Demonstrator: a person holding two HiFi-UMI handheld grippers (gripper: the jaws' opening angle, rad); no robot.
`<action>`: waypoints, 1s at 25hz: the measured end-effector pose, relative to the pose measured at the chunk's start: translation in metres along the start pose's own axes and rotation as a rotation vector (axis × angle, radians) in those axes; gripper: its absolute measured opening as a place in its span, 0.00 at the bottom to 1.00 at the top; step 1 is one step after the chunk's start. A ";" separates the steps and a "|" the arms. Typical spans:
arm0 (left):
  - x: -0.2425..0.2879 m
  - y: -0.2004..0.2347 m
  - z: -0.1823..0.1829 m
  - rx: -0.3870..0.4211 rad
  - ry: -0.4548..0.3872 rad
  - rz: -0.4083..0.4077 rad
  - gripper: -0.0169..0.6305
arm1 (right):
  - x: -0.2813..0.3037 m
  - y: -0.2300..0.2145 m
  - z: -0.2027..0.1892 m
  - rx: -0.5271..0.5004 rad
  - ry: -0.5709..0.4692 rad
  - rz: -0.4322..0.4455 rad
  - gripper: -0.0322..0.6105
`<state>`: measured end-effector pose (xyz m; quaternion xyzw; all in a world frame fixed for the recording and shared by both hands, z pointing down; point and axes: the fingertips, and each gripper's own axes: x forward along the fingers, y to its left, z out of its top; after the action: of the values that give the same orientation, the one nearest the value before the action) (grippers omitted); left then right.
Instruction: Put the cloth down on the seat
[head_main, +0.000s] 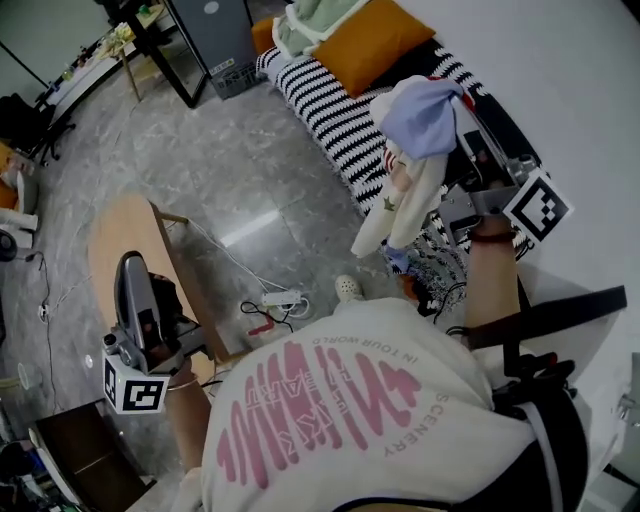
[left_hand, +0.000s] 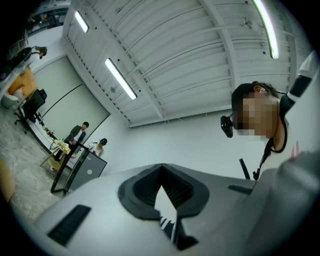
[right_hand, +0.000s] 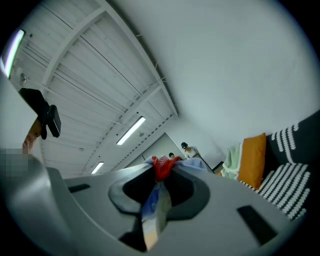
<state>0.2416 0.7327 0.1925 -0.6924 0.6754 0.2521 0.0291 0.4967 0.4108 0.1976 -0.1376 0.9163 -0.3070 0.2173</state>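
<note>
The cloth (head_main: 420, 120), a bundle of pale blue, cream and red fabric, hangs from my right gripper (head_main: 465, 115), which is shut on it and held high over the near end of the sofa. Its cream tail droops toward the floor beside the black-and-white striped seat (head_main: 320, 100). In the right gripper view the red and blue folds of the cloth (right_hand: 160, 170) are pinched between the jaws of that gripper (right_hand: 161, 167). My left gripper (head_main: 130, 265) points upward at lower left, apart from the cloth, shut with nothing in it (left_hand: 161, 172).
An orange cushion (head_main: 372, 42) and a pale green pillow (head_main: 310, 20) lie at the sofa's far end. A round wooden table (head_main: 125, 240) stands by my left gripper. On the grey floor are a power strip (head_main: 280, 298) with cables and a shoe (head_main: 348, 288).
</note>
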 end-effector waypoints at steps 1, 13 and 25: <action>0.025 0.016 -0.010 -0.010 -0.001 0.012 0.04 | 0.024 -0.024 0.003 0.010 0.020 0.004 0.16; 0.088 0.046 -0.032 -0.039 -0.010 0.011 0.04 | 0.077 -0.070 0.011 0.023 0.084 0.025 0.16; 0.100 0.038 -0.030 -0.060 -0.004 -0.051 0.04 | 0.071 -0.071 0.017 0.007 0.022 -0.034 0.15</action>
<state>0.2112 0.6256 0.1910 -0.7096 0.6496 0.2726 0.0161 0.4514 0.3201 0.2072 -0.1491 0.9151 -0.3152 0.2026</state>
